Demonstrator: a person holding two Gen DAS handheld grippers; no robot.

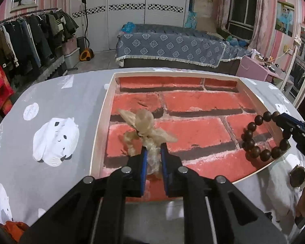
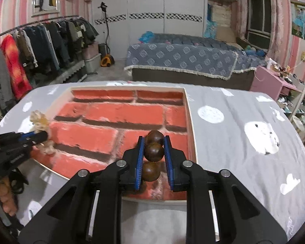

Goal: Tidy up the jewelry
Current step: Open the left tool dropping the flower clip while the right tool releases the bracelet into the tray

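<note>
Both grippers loaded over the brick-print tray (image 1: 103, 120).
Left gripper (image 1: 152, 148) clamps beige hair bow (image 1: 146, 126) between its pads; right gripper (image 2: 153, 142) pinches wooden bead bracelet (image 2: 154, 151).

The counter (image 1: 50, 93) wears a grey cloth (image 2: 244, 162) printed with white animals and dots. On it, towards the far edge, sits a shallow white-rimmed tray (image 1: 103, 122) lined with red brick pattern. A round watch (image 1: 297, 176) lies on the cloth just right of the tray's near corner.

watch (image 1: 298, 176): half hidden | bracelet (image 2: 153, 156): mostly behind fingers (image 2: 139, 162)
</note>
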